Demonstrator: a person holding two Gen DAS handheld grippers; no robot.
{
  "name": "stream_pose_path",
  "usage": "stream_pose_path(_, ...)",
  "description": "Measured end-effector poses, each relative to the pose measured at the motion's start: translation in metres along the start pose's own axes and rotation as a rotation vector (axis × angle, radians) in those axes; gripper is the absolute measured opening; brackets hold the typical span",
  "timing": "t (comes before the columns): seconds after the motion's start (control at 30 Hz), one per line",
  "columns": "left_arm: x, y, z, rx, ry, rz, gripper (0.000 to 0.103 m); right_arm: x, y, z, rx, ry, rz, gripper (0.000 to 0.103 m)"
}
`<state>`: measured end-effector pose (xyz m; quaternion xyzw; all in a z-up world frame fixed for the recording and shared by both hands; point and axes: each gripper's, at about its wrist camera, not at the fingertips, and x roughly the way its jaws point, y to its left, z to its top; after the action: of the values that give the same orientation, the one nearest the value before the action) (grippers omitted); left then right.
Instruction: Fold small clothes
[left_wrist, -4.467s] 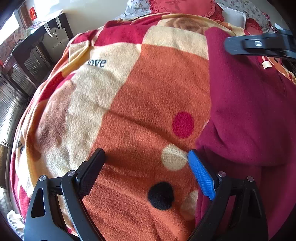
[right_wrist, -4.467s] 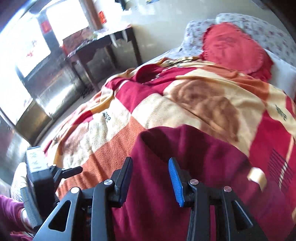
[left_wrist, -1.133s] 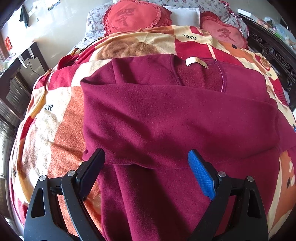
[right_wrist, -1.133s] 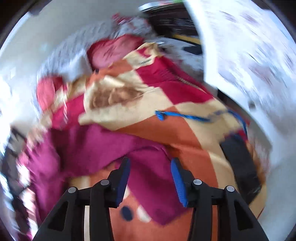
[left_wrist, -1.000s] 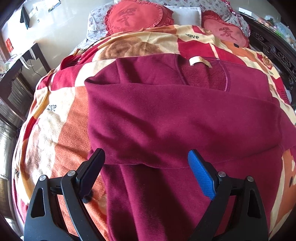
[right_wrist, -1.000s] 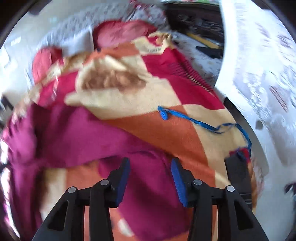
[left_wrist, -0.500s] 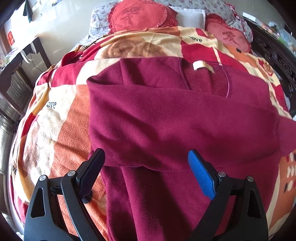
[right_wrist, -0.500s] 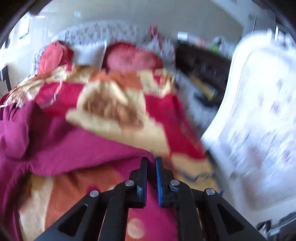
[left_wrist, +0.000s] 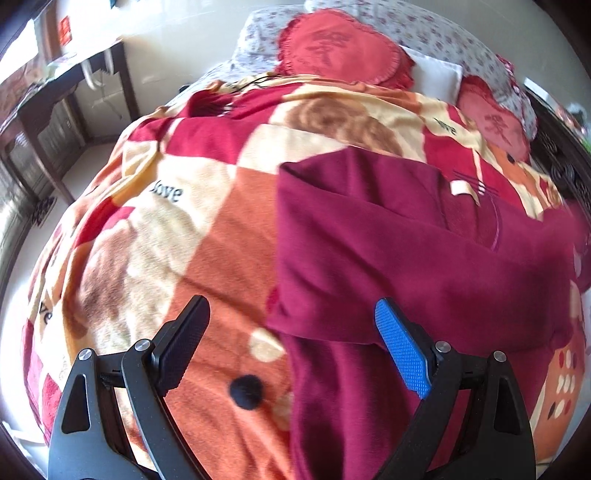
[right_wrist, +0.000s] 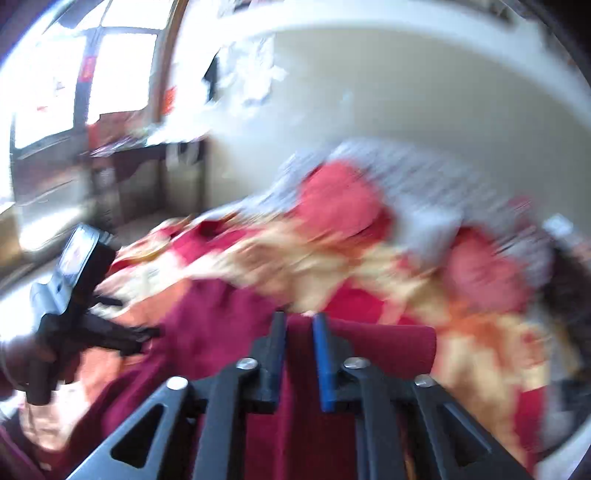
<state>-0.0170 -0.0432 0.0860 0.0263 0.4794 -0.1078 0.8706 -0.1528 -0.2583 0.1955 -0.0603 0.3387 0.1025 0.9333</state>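
Bed (left_wrist: 229, 59) with patchwork fleece blanket (left_wrist: 177, 236) covers most of the left wrist view; heart cushions (left_wrist: 340, 55) at the headboard end. Maroon sweatshirt (left_wrist: 424, 258) lies on the blanket's right half, part-folded, a sleeve or flap laid across the body, white neck label (left_wrist: 461, 188) showing. Right wrist view is heavily motion-blurred.

Left claw (left_wrist: 291, 347) is spread wide and empty, hovering above the garment's left edge and bare blanket. Right claw (right_wrist: 299, 354) is pressed nearly together, pinching a fold of the maroon fabric and lifting it; left claw also visible at the left of that view (right_wrist: 122, 336).

Risks, judged: thick fleece may slip from the narrow pinch during a fast swing. The single-corner pull could drag the laid flap askew. Blanket nap may snag the garment and bunch the fold.
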Motion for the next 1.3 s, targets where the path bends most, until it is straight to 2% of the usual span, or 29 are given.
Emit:
stream_pose_path(0.07,-0.001,0.007,0.001,-0.015,0.003,-0.016,0.091,0.027,0.011,-0.011,0.043,0.063,0.072,0.051)
stream_pose_path(0.13,0.0,0.008,0.001,-0.011,0.002,-0.035,0.091,0.036,0.005,-0.024,0.125,0.094,0.109,0.051)
stream_pose_path(0.33,0.005,-0.021,0.002,0.077,-0.012,-0.094,0.091,0.018,-0.033,-0.077,0.324,0.154,0.08,0.052)
stream_pose_path(0.43,0.004,-0.037,0.0,0.11,-0.021,-0.1,0.091,0.008,-0.048,-0.097,0.393,0.183,0.044,0.052)
stream_pose_path(0.57,0.002,-0.037,-0.003,0.106,-0.01,-0.114,0.091,0.031,-0.056,-0.107,0.457,0.239,0.14,0.053)
stream_pose_path(0.63,-0.001,-0.027,-0.006,0.097,-0.008,-0.1,0.091,0.05,-0.05,-0.103,0.448,0.259,0.202,0.053)
stream_pose_path(0.67,-0.004,-0.02,-0.008,0.091,-0.01,-0.096,0.091,0.066,-0.046,-0.097,0.439,0.293,0.247,0.053)
stream_pose_path(0.73,-0.01,-0.007,-0.012,0.083,-0.025,-0.081,0.091,0.085,-0.038,-0.081,0.45,0.305,0.343,0.053)
stream_pose_path(0.77,-0.012,-0.001,-0.013,0.083,-0.033,-0.067,0.091,0.094,-0.035,-0.065,0.472,0.276,0.407,0.053)
stream_pose_path(0.8,-0.014,0.002,-0.015,0.087,-0.04,-0.057,0.091,0.101,-0.033,-0.053,0.49,0.251,0.432,0.055)
stream_pose_path(0.83,-0.016,0.005,-0.016,0.093,-0.049,-0.047,0.091,0.107,-0.03,-0.04,0.499,0.226,0.446,0.058)
stream_pose_path(0.87,-0.018,0.007,-0.017,0.099,-0.057,-0.04,0.091,0.115,-0.027,-0.021,0.502,0.194,0.456,0.067)
stream_pose_path(0.97,-0.019,0.005,-0.015,0.123,-0.064,-0.038,0.091,0.13,-0.022,0.01,0.513,0.162,0.499,0.07)
stream_pose_path(1.03,-0.017,0.001,-0.011,0.125,-0.072,-0.052,0.091,0.132,-0.02,0.019,0.517,0.158,0.513,0.07)
stream_pose_path(1.13,-0.011,-0.009,-0.004,0.125,-0.082,-0.077,0.091,0.114,-0.021,0.015,0.5,0.142,0.472,0.07)
stream_pose_path(1.3,0.012,-0.027,0.017,0.119,-0.082,-0.103,0.091,0.063,-0.042,-0.038,0.483,0.158,0.295,0.07)
